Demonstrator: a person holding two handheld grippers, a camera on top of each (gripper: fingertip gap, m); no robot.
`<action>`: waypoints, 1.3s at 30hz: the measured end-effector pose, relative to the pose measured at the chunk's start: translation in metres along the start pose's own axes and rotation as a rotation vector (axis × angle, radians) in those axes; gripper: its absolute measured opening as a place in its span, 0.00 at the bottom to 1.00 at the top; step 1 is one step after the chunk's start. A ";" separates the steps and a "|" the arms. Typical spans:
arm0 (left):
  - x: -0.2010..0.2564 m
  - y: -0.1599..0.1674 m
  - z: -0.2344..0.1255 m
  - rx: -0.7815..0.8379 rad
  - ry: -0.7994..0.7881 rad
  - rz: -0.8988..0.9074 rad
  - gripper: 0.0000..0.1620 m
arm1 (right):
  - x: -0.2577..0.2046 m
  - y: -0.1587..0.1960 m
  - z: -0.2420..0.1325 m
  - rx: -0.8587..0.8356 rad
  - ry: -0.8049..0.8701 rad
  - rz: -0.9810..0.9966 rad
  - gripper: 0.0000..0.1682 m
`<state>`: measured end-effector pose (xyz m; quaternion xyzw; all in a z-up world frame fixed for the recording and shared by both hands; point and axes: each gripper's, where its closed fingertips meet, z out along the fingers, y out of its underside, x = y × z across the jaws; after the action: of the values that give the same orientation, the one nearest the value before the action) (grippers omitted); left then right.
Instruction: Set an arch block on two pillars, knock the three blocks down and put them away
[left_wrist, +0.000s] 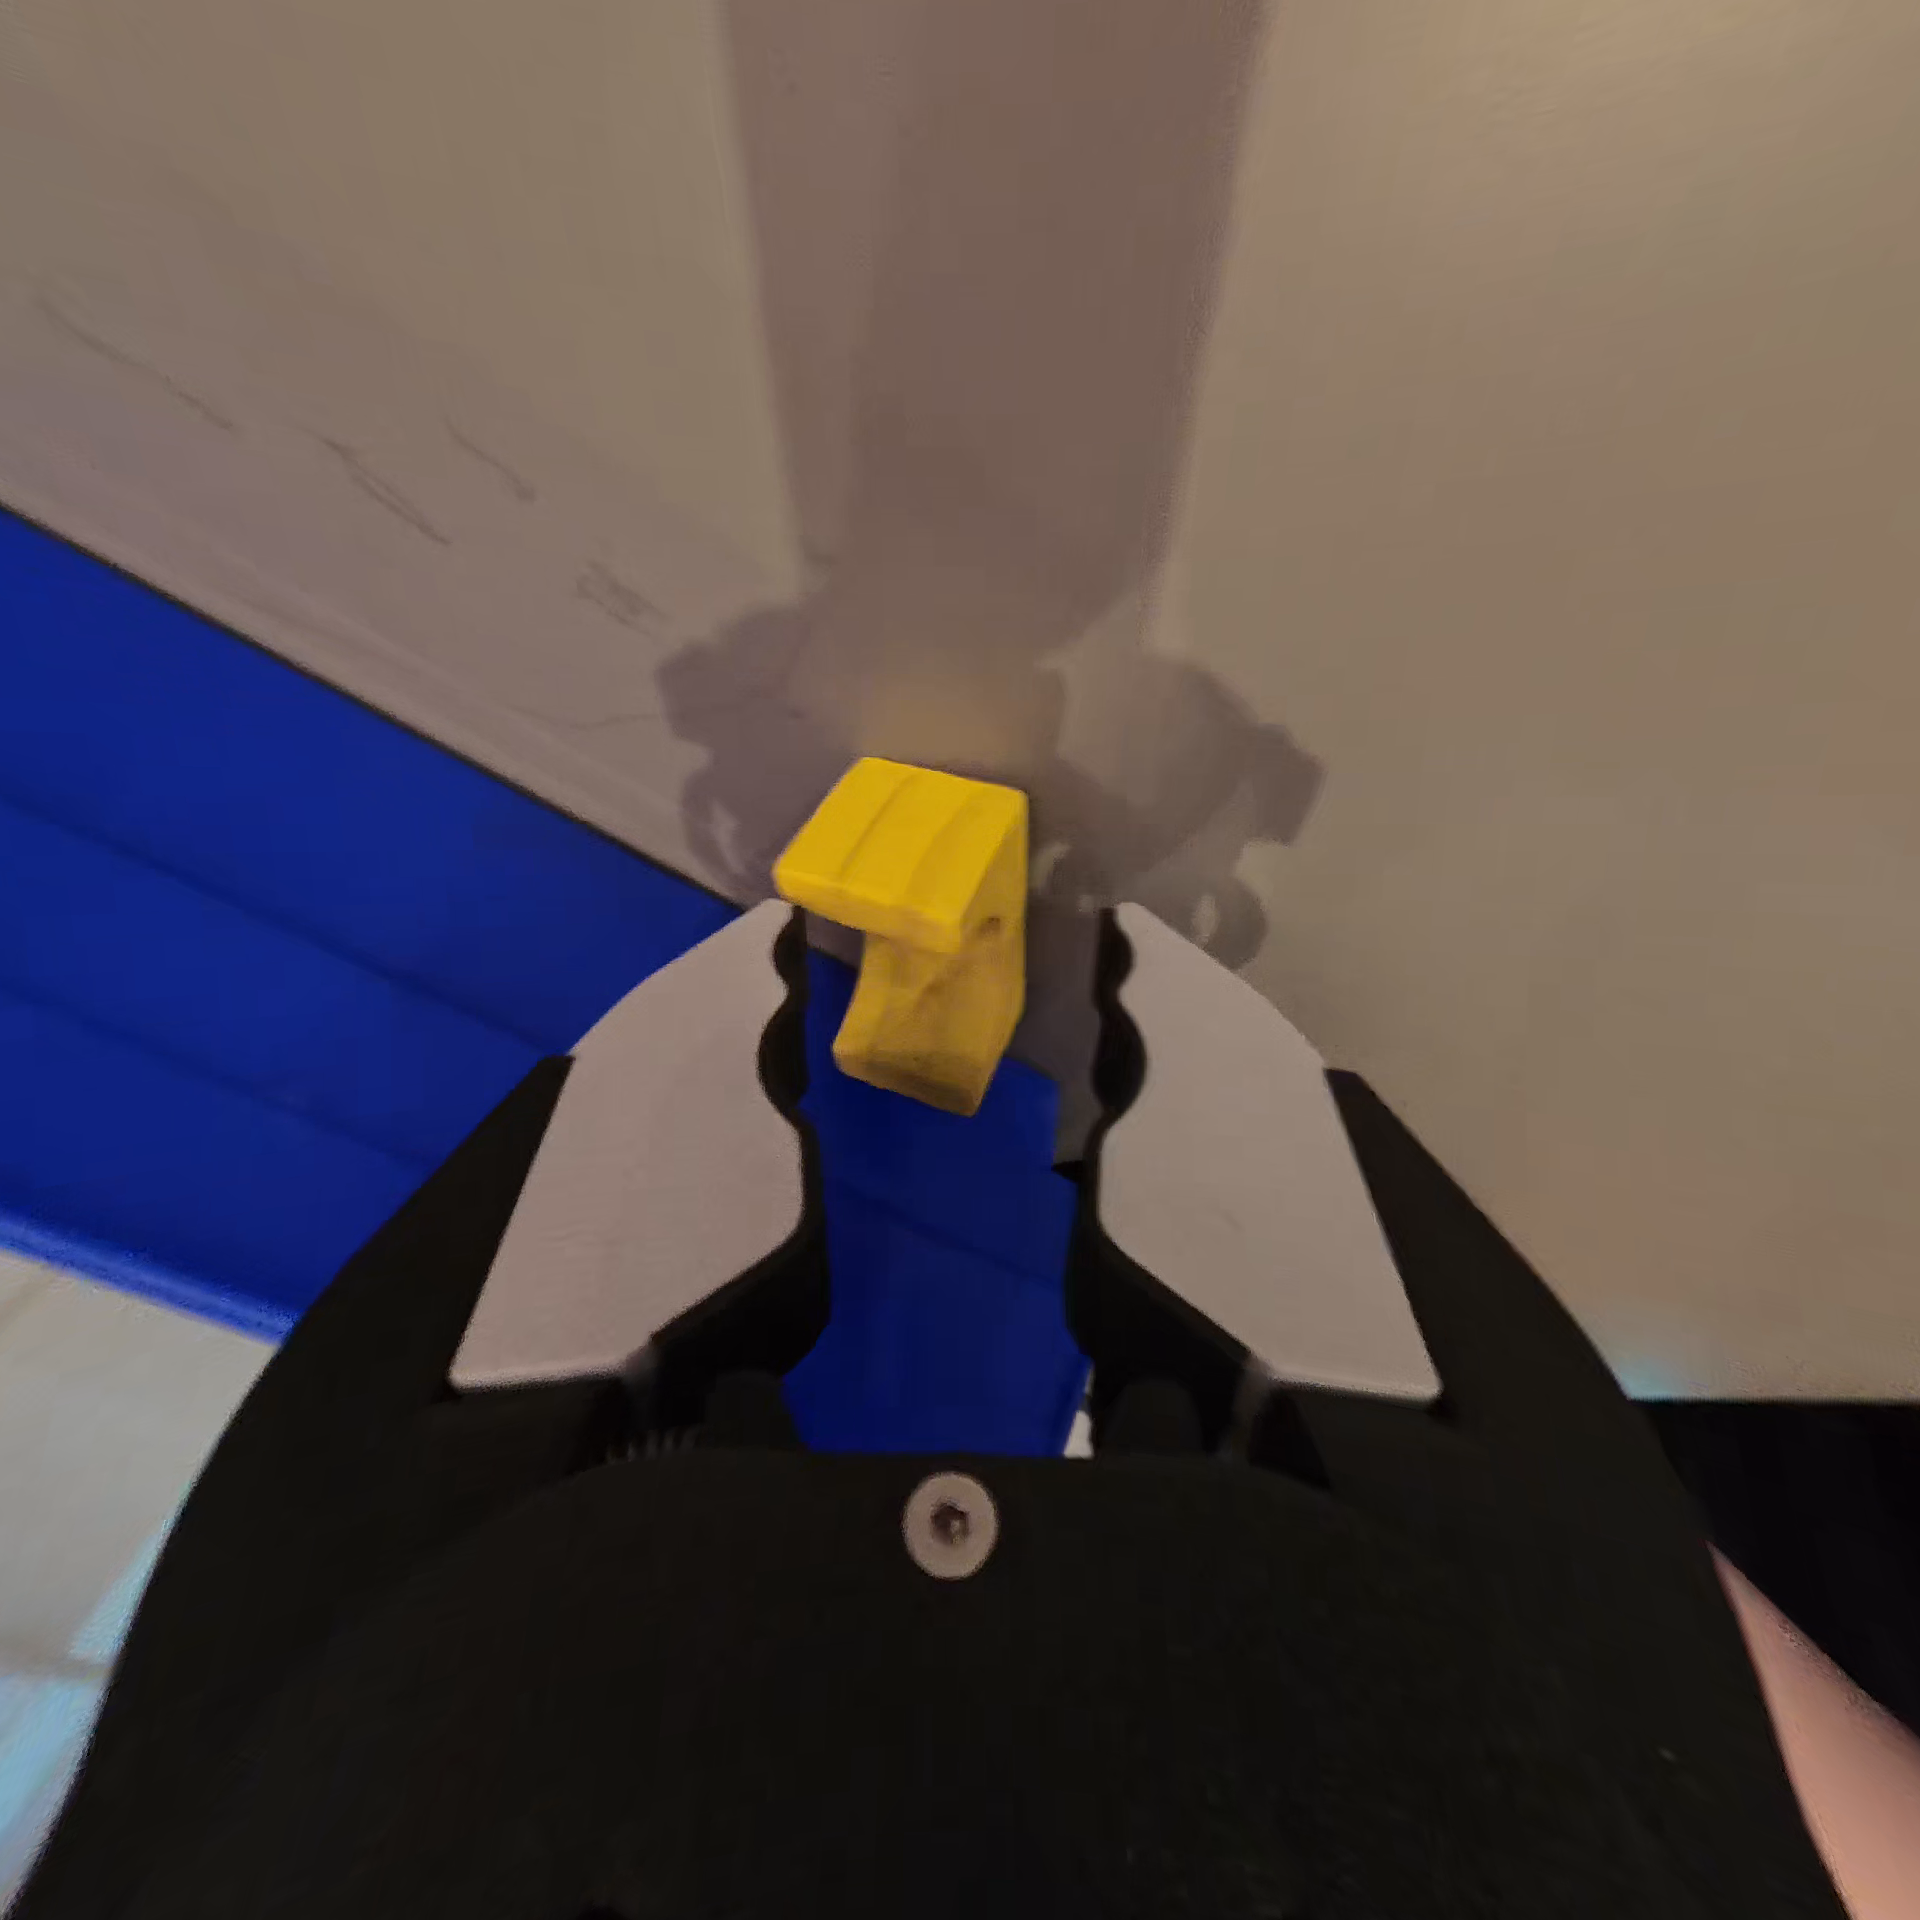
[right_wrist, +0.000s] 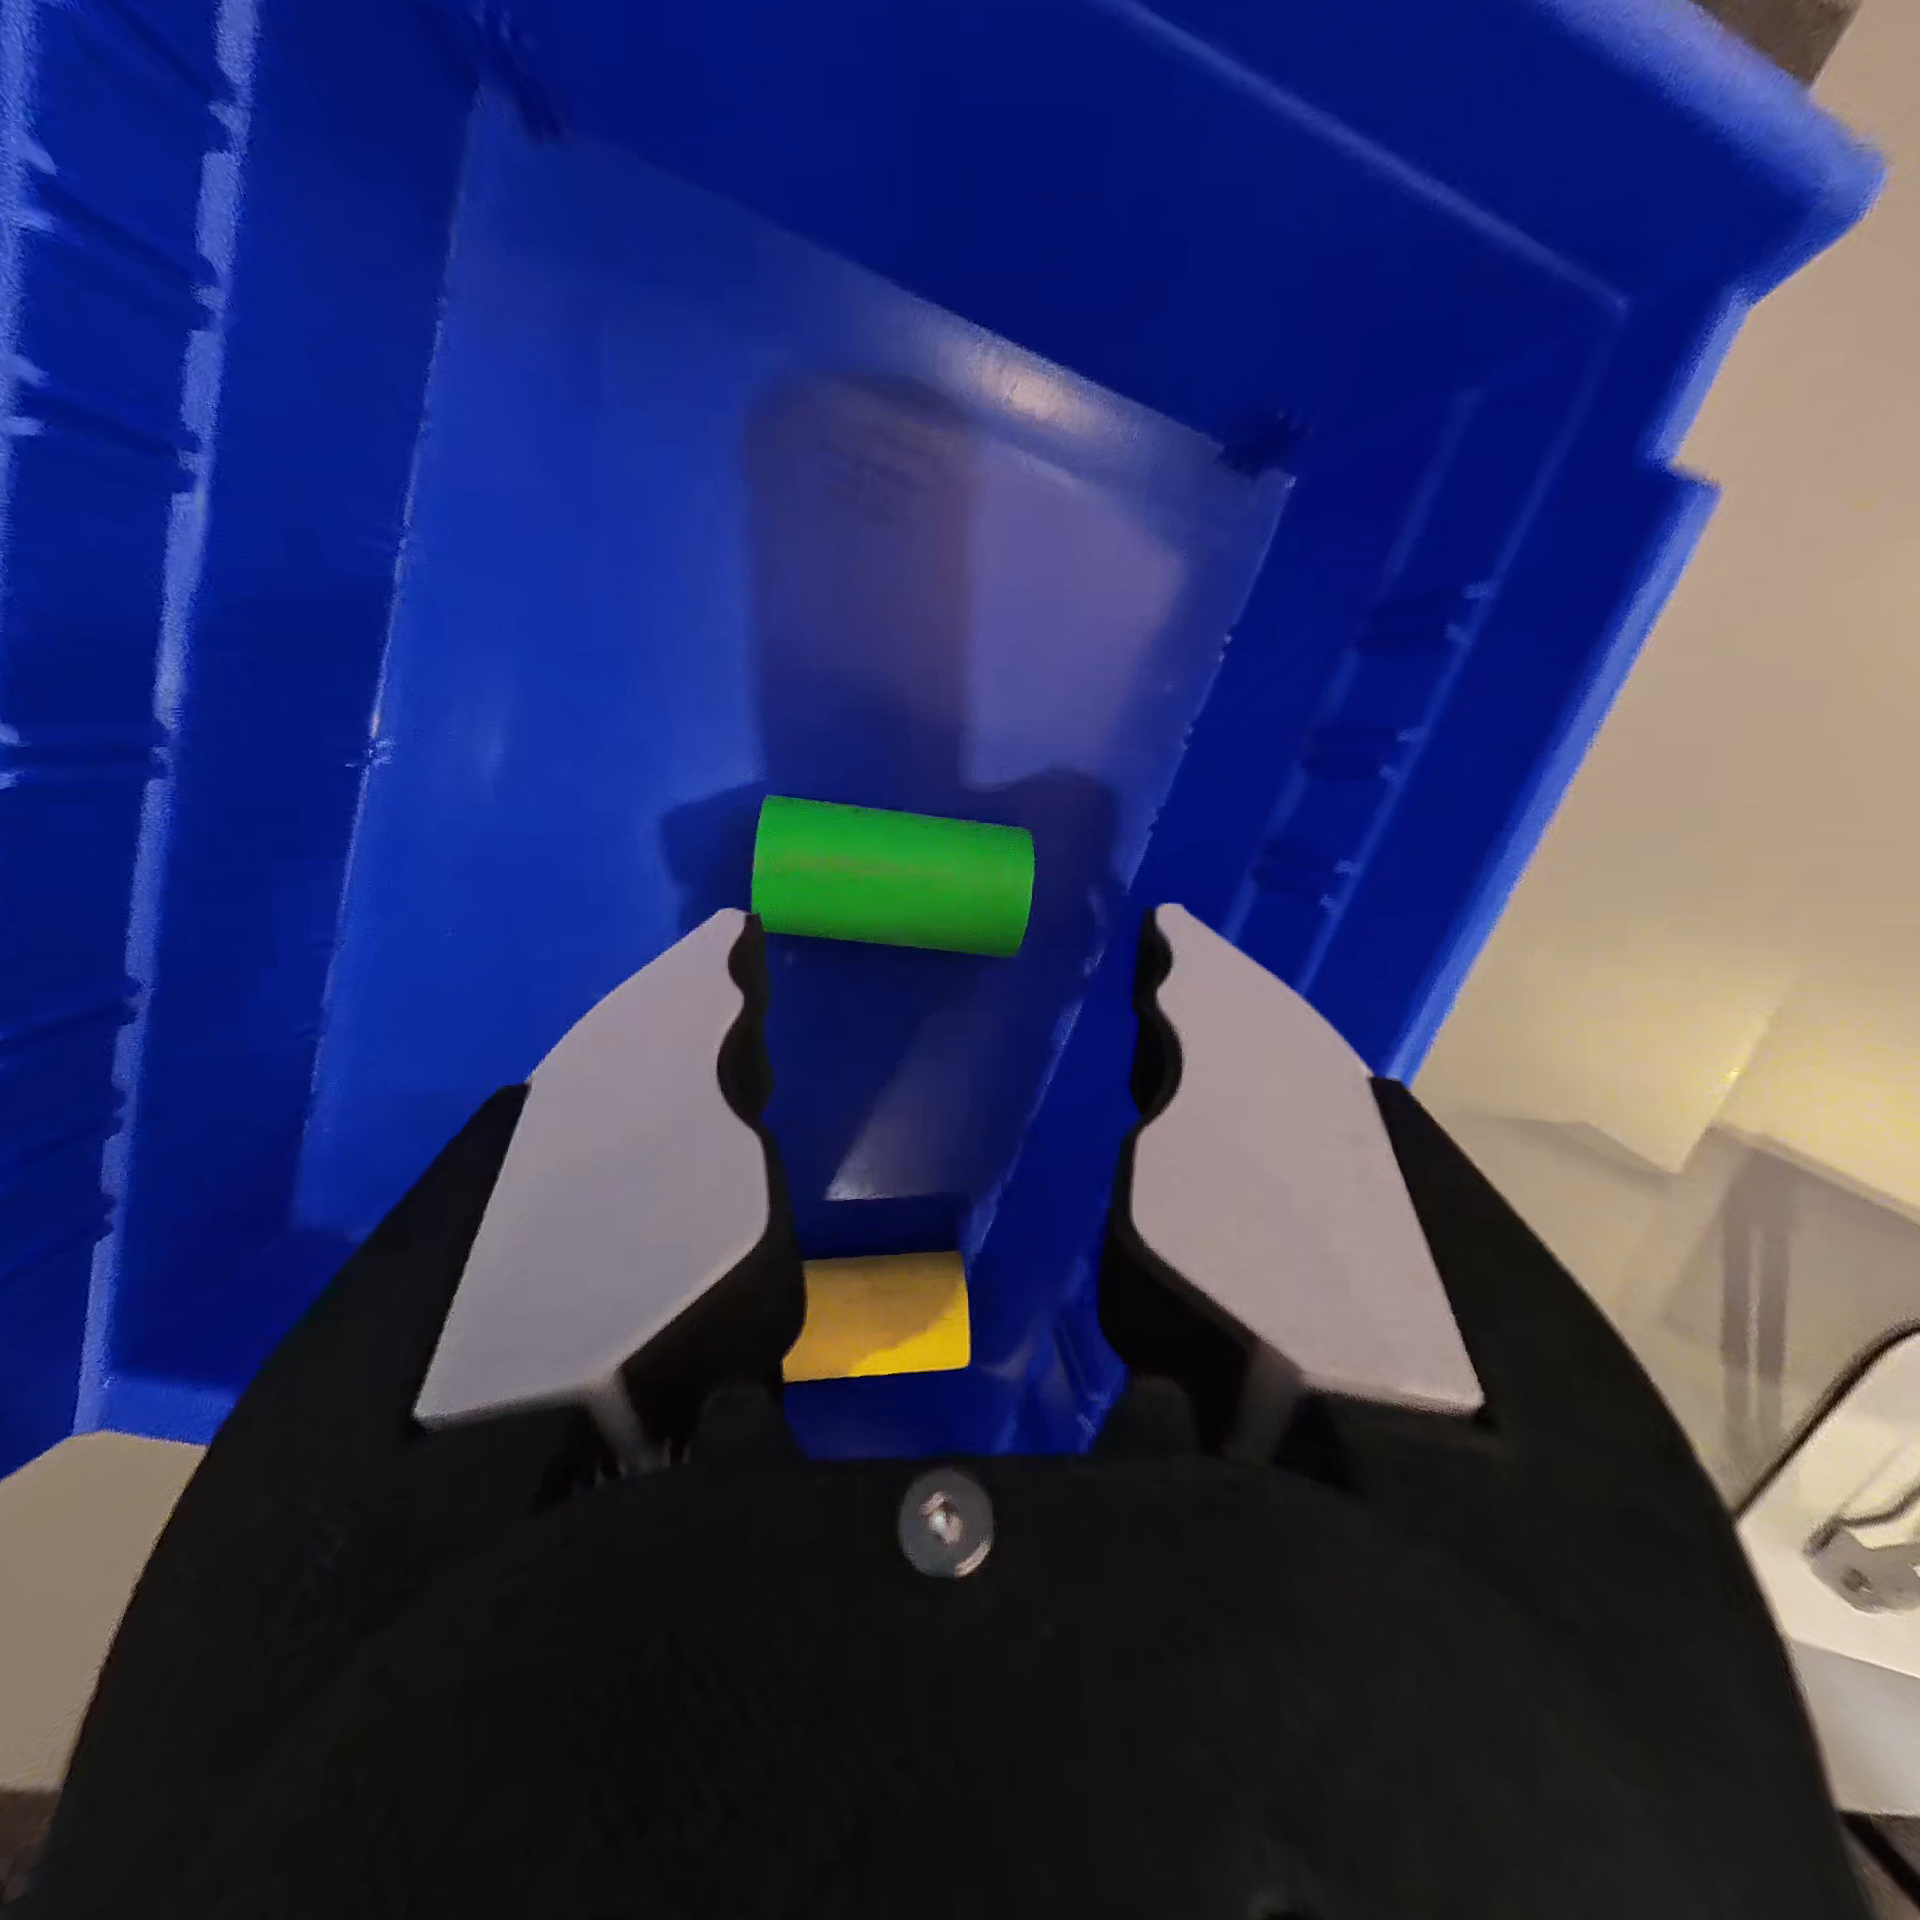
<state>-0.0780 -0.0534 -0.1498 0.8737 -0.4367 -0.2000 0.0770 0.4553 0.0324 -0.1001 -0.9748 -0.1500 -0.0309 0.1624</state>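
Note:
In the left wrist view a yellow arch block (left_wrist: 920, 925) sits just past my left gripper's (left_wrist: 951, 914) fingertips, over the white table beside the blue bin's corner (left_wrist: 935, 1247). The jaws stand apart and do not clamp it. In the right wrist view my right gripper (right_wrist: 948, 920) is open above the blue bin (right_wrist: 582, 644). A green cylinder (right_wrist: 891, 875) lies on its side just beyond the fingertips, inside the bin. A yellow cylinder (right_wrist: 878, 1314) lies lower, between the fingers, near the bin's near wall. I cannot tell whether the arch block or the green cylinder rests or is in the air.
The white table (left_wrist: 1558, 623) spreads around the bin, whose ribbed outer wall (left_wrist: 260, 935) runs along the left in the left wrist view. A white object with a dark cable (right_wrist: 1849, 1455) lies at the right edge. A person's hand (left_wrist: 1829, 1714) shows at the lower right. Left tips to right tips: about 55 cm.

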 end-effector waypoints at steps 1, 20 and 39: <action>-0.005 0.001 0.001 -0.012 -0.035 -0.005 0.23 | -0.001 -0.005 -0.007 0.032 0.014 -0.012 0.42; -0.025 -0.044 -0.046 0.407 0.165 -0.291 0.33 | -0.069 -0.063 -0.092 0.420 0.019 -0.215 0.38; -0.019 -0.052 -0.104 0.712 0.264 -0.155 0.11 | -0.149 -0.098 -0.123 0.682 -0.066 -0.495 0.37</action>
<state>-0.0066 -0.0113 -0.0663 0.8944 -0.3979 0.0731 -0.1908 0.2822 0.0386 0.0302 -0.8002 -0.3862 0.0135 0.4586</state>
